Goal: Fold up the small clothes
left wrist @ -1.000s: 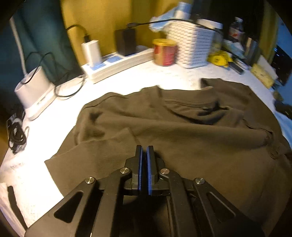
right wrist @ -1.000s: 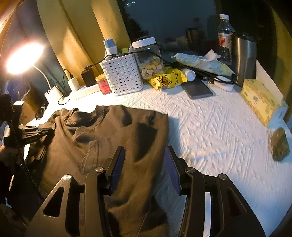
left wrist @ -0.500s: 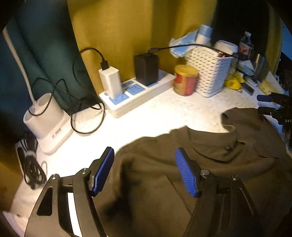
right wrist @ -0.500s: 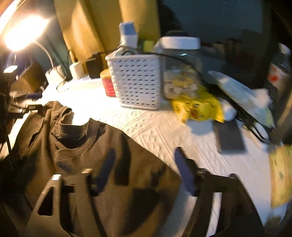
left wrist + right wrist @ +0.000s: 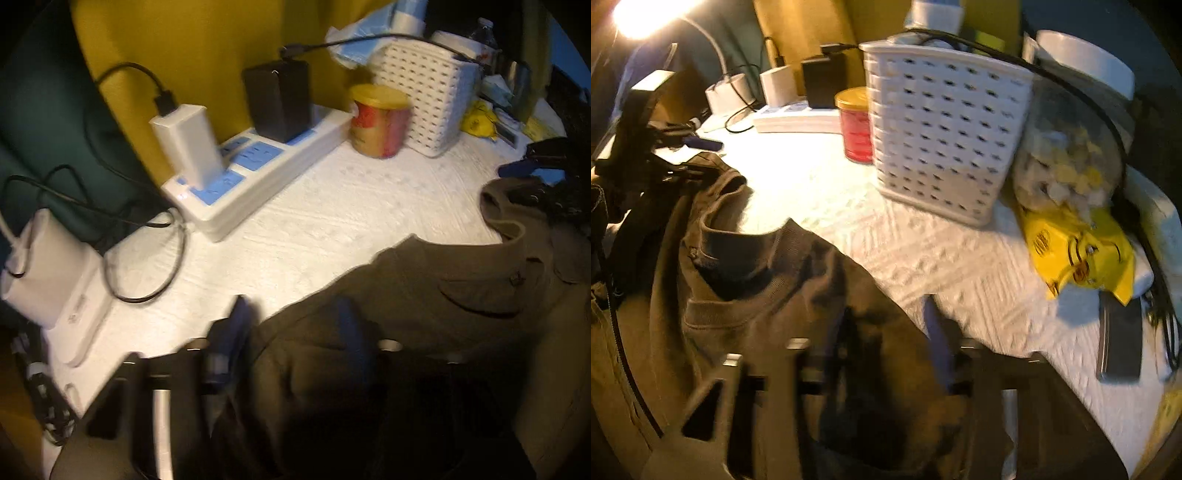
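A dark olive shirt (image 5: pixel 443 295) lies on the white tabletop, collar toward the clutter at the back. My left gripper (image 5: pixel 293 325) is blurred at the shirt's left shoulder edge. Its jaws are closing with a fold of cloth between them, and the blue pads still stand apart. In the right wrist view the shirt (image 5: pixel 757 295) fills the lower left. My right gripper (image 5: pixel 892 328), smeared by motion, is shut on the cloth at the other shoulder edge. Each gripper shows in the other's view: the right gripper (image 5: pixel 532 166) beside the collar, the left gripper (image 5: pixel 683 147) at far left.
A white power strip (image 5: pixel 258 162) with chargers, a red can (image 5: pixel 380 122) and a white basket (image 5: pixel 942 129) line the back. Right of the basket stand a jar (image 5: pixel 1071 147), a yellow bag (image 5: pixel 1078 251) and a phone (image 5: pixel 1119 339). A white dock (image 5: pixel 48 269) with cables sits at the left edge.
The left gripper went from shut to wide open and has now narrowed on the shoulder edge. Both grippers moved up the shirt toward the collar end, and the right one's fingers have come together.
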{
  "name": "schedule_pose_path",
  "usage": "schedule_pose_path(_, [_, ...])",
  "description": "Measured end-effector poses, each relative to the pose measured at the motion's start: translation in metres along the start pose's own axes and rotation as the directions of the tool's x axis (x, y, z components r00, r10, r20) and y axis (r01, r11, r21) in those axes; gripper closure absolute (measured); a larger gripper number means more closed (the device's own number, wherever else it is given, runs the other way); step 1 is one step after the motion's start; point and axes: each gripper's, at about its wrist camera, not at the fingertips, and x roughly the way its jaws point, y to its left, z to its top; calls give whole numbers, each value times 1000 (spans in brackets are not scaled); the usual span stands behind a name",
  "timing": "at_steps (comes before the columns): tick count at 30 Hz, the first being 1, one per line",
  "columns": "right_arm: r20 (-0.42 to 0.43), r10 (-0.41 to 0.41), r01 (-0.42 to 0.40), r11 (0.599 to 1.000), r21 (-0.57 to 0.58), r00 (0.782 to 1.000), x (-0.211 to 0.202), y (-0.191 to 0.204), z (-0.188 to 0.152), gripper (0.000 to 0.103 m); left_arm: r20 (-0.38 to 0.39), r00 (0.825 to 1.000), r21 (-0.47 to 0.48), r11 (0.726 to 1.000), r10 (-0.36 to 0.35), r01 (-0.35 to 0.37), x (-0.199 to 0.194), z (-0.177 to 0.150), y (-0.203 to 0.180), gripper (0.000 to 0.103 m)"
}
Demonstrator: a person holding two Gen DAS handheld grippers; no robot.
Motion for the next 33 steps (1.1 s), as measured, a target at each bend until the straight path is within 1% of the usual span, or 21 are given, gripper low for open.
schedule_pose_path(1, [-3, 14, -14, 1000, -8, 1000, 0, 2, 2, 97, -1, 1000, 7, 1000, -15, 15, 1, 1, -2, 80])
schedule_pose_path(2, [-4, -12, 12, 1000, -22, 1000, 0, 5, 3, 97, 1, 1000, 33, 999, -25, 25, 1, 1, -7, 92])
schedule_pose_path(3, [-2, -32, 31, 999, -33, 1000, 0, 6, 4, 97, 3, 1000, 51, 999, -10, 10, 0, 2, -11, 96])
schedule_pose_path(4, [15, -5, 6, 997, -75, 1000, -1, 6, 5, 97, 4, 1000, 58, 998, 2, -2, 1, 3, -14, 97])
schedule_pose_path(8, [95, -109, 109, 994, 7, 989, -18, -19, 9, 98, 44, 998, 32, 998, 51, -52, -3, 9, -16, 99])
schedule_pose_path(10, [112, -152, 148, 988, 43, 982, -28, -33, 12, 98, 65, 995, 7, 997, 81, -81, -6, 12, -11, 99])
schedule_pose_path(12, [120, -163, 157, 986, 61, 979, -33, -43, 11, 98, 75, 993, -19, 996, 92, -91, -7, 16, -6, 99])
schedule_pose_path(14, [107, -177, 172, 984, 56, 978, -32, -47, 7, 98, 64, 993, -13, 995, 103, -103, -2, 20, -6, 99])
schedule_pose_path(17, [83, -192, 188, 981, 56, 978, -22, -45, 2, 98, 36, 991, -2, 991, 130, -130, 6, 18, -11, 99])
schedule_pose_path(19, [72, -185, 180, 982, 64, 980, -15, -45, -2, 98, 15, 991, -10, 991, 135, -135, 11, 17, -10, 98])
schedule_pose_path(20, [68, -183, 179, 982, 67, 981, -14, -47, -2, 98, 8, 989, -18, 989, 146, -146, 11, 17, -10, 94])
schedule_pose_path(21, [66, -182, 177, 981, 74, 981, -14, -48, -3, 98, 17, 986, -30, 986, 165, -164, 8, 18, -9, 94])
schedule_pose_path(22, [66, -185, 180, 981, 79, 980, -16, -50, -4, 97, 24, 986, -42, 986, 163, -162, 0, 14, -4, 94])
schedule_pose_path(23, [71, -189, 183, 979, 87, 979, -20, -51, -4, 97, 28, 984, -55, 983, 175, -173, -5, 14, -2, 90])
schedule_pose_path(24, [75, -193, 186, 978, 96, 978, -24, -53, -5, 94, 32, 980, -68, 978, 199, -196, -10, 13, 2, 81])
schedule_pose_path(25, [87, -205, 195, 975, 108, 975, -32, -56, -7, 83, 36, 976, -86, 973, 216, -212, -17, 11, 5, 73])
schedule_pose_path(26, [103, -217, 206, 972, 115, 971, -40, -59, -10, 75, 47, 975, -113, 971, 216, -210, -26, 8, 10, 53])
schedule_pose_path(27, [117, -223, 208, 970, 128, 968, -49, -63, -14, 60, 59, 975, -143, 969, 213, -203, -36, 4, 16, 41])
schedule_pose_path(28, [125, -229, 210, 966, 147, 965, -59, -69, -19, 56, 66, 974, -167, 964, 219, -205, -44, -1, 20, 40])
schedule_pose_path(30, [126, -234, 209, 960, 187, 964, -69, -78, -30, 56, 55, 970, -198, 955, 236, -221, -55, -12, 25, 40])
schedule_pose_path(33, [102, -230, 200, 950, 241, 968, -77, -89, -54, 56, 33, 969, -244, 942, 243, -228, -66, -31, 29, 40])
